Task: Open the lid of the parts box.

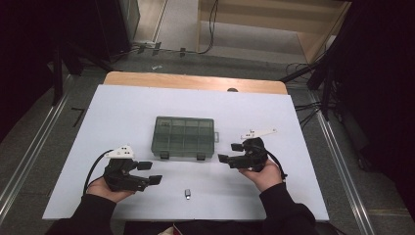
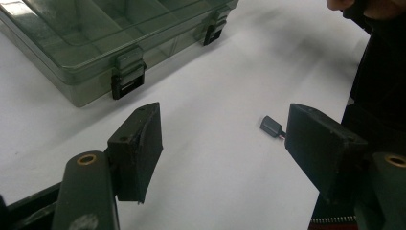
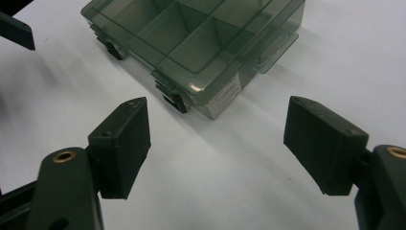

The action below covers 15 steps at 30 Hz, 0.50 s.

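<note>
A translucent green compartment box (image 1: 184, 137) lies closed in the middle of the white table, two dark latches on its near side. A small dark plug-like part (image 1: 187, 194) lies near the front edge between the hands. My left gripper (image 1: 149, 172) is held open at the front left, empty, pointing right. Its view shows the box (image 2: 95, 38) ahead to the left and the small part (image 2: 271, 126) beside its right jaw. My right gripper (image 1: 230, 152) stands open and empty just right of the box. From it the box corner (image 3: 201, 48) lies ahead of the jaws.
The white board (image 1: 122, 107) lies on a wooden tabletop (image 1: 195, 81) and has bare room on all sides of the box. Metal rails and cables run along the floor on both sides. A dark sleeve (image 2: 378, 72) fills the right of the left gripper view.
</note>
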Available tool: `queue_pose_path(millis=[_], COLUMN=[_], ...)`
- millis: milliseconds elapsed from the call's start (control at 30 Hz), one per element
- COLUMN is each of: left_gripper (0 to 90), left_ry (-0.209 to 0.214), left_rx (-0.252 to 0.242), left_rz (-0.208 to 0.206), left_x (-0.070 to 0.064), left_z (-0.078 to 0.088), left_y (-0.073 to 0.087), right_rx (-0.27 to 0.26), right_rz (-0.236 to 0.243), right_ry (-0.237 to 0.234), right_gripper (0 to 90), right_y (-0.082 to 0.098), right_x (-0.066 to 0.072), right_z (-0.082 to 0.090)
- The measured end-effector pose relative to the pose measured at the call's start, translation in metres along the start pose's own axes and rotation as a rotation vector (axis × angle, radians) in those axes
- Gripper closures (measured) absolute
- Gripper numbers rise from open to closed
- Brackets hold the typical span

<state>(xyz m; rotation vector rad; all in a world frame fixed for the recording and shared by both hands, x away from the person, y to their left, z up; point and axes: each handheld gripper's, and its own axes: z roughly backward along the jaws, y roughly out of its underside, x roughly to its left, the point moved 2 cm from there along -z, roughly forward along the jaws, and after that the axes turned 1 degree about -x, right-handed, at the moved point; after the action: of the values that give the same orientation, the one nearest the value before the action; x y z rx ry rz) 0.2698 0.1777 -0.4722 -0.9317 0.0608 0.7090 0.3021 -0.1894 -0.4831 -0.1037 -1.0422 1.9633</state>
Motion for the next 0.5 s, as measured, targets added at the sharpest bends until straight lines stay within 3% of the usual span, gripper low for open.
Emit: queue_pose_path(millis=[167,500], left_gripper=[29.5,29.4], left_ry=[0.002,0.004], left_rx=[0.001,0.006], left_rz=[0.000,-0.005], left_x=[0.000,0.000], left_z=[-0.001,-0.002], left_y=[0.000,0.000], right_rx=[0.009,-0.011], right_rz=[0.023,0.013], right_ry=[0.021,0.005], right_gripper=[22.6,22.5], right_y=[-0.004,-0.011], right_x=[0.001,0.000], right_z=[-0.004,-0.010])
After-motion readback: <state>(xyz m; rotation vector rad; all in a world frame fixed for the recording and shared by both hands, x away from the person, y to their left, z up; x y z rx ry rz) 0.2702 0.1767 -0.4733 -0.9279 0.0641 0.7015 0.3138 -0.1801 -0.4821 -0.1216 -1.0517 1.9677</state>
